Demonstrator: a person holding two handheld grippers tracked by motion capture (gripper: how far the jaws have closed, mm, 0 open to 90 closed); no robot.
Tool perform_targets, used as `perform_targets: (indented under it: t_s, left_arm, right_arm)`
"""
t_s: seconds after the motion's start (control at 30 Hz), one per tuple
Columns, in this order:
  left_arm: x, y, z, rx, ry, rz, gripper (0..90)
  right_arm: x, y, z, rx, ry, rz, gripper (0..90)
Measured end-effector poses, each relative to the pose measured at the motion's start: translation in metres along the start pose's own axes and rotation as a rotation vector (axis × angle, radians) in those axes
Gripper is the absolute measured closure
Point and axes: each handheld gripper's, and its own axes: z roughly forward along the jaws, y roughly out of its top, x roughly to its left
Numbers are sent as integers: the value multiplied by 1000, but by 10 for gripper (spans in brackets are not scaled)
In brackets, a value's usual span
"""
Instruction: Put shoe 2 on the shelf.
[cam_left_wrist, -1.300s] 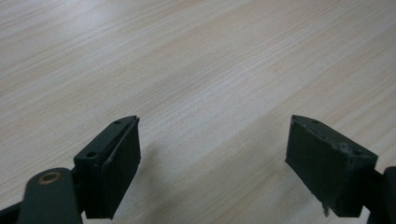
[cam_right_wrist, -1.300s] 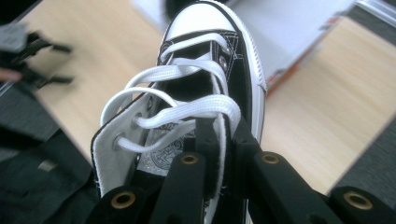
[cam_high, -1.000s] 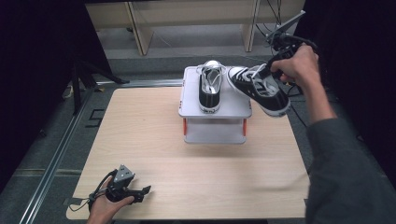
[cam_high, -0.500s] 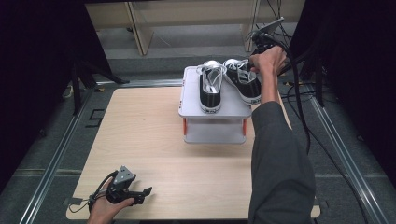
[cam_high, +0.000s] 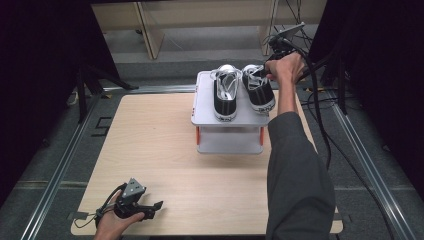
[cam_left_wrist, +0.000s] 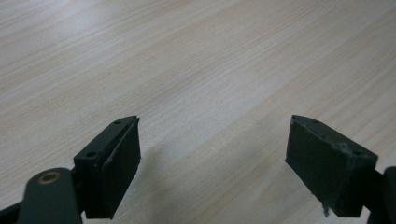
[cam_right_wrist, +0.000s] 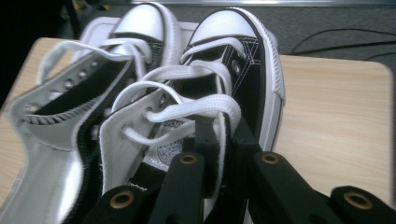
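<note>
Your right claw (cam_right_wrist: 219, 154) is pinching the collar of the right-hand sneaker (cam_high: 258, 89), which sits on the small white stand (cam_high: 227, 117) just beside its mate (cam_high: 224, 94). Check the sole lies flat and parallel before you let go (the laces drape loosely). Your left claw (cam_left_wrist: 215, 163) rests spread and empty on the surface (cam_high: 160, 150). Your hand hides the shoe's heel, so its seating there can't be judged.

My right arm wears a grey long sleeve (cam_high: 297, 170). My left black two-jaw gripper (cam_high: 150, 209) carries a grey three-cornered plate (cam_high: 133, 187) and a black cable. Its rectangular black pads (cam_left_wrist: 114, 165) are scuffed at the edges. My right black gripper (cam_right_wrist: 223, 140) shows brass-coloured rivets (cam_right_wrist: 188, 159) on its linkage arms.
</note>
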Motion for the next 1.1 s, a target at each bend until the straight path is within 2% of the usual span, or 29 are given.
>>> perform_targets:
  t_s: [0.03,0.07,0.1,0.17,0.2,0.23,0.27,0.33,0.37,0.43,0.47,0.5,0.57,0.6,0.67,0.7,0.73,0.77,0.8,0.83,0.87,0.9,0.97,1.0,1.03,1.07,1.1]
  left_arm:
    - [0,0,0,-7,-1,3,174]
    - [0,0,0,5,0,11,174]
    - [-2,-1,0,15,-2,-22,174]
    - [-3,-1,0,17,-5,-29,174]
    - [-1,0,-1,23,1,3,174]
    - [-1,0,-1,23,1,3,175]
    - [0,0,0,16,4,23,174]
    - [0,0,0,16,4,21,174]
    - [0,0,0,18,5,22,174]
    - [0,0,1,15,5,10,174]
    - [0,-1,1,11,11,5,174]
    - [0,-1,1,11,6,-11,174]
    - [0,-1,0,11,6,-7,174]
    - [1,-1,0,9,5,11,174]
    - [1,-1,0,11,3,7,174]
    - [0,-1,0,12,5,-2,174]
    - [0,-1,0,10,3,-14,174]
    - [1,-1,1,10,6,-4,174]
    - [-1,-1,1,14,7,-24,174]
    - [0,-2,1,15,12,-23,174]
    - [1,-1,1,18,14,9,174]
    - [1,-1,1,20,9,17,174]
    - [1,-1,-1,34,4,16,174]
    - [2,-1,0,29,8,23,174]
    - [2,-1,1,15,15,12,174]
    - [2,-1,1,15,15,12,174]
    - [2,-1,2,13,16,0,174]
  right_arm:
    - [1,-1,1,-5,4,-5,862]
    - [3,-3,4,-6,7,0,862]
    - [3,-4,5,-10,7,-7,860]
    - [5,-6,5,-2,9,12,856]
    - [6,-11,7,0,28,16,849]
    - [6,-11,7,0,28,16,849]
    - [7,-17,10,19,41,13,836]
    - [7,-20,12,26,50,0,829]
    - [5,-25,15,17,88,-33,797]
    - [4,-27,15,14,91,-38,786]
    - [0,-30,14,19,127,-25,695]
    - [0,-32,12,17,139,0,643]
    - [-1,-33,10,1,146,-7,607]
    - [-3,-35,8,-20,154,-30,572]
    - [-9,-41,1,-36,144,-63,500]
    - [-13,-47,-4,-33,158,-66,456]
    - [-15,-52,-8,-28,169,-58,443]
    - [-15,-52,-8,-28,169,-58,443]
    - [-20,-61,-15,-44,208,-74,401]
    - [-20,-61,-15,-44,208,-74,401]
    - [-27,-72,-21,-102,263,-91,378]
    - [-29,-78,-25,-92,287,-104,355]
    - [-30,-85,-29,-103,285,-96,356]
    - [-30,-93,-34,-85,285,-67,348]
    - [-35,-109,-40,-97,293,-108,339]
    - [-35,-109,-40,-97,293,-108,339]
    - [-38,-118,-41,-91,293,-124,330]
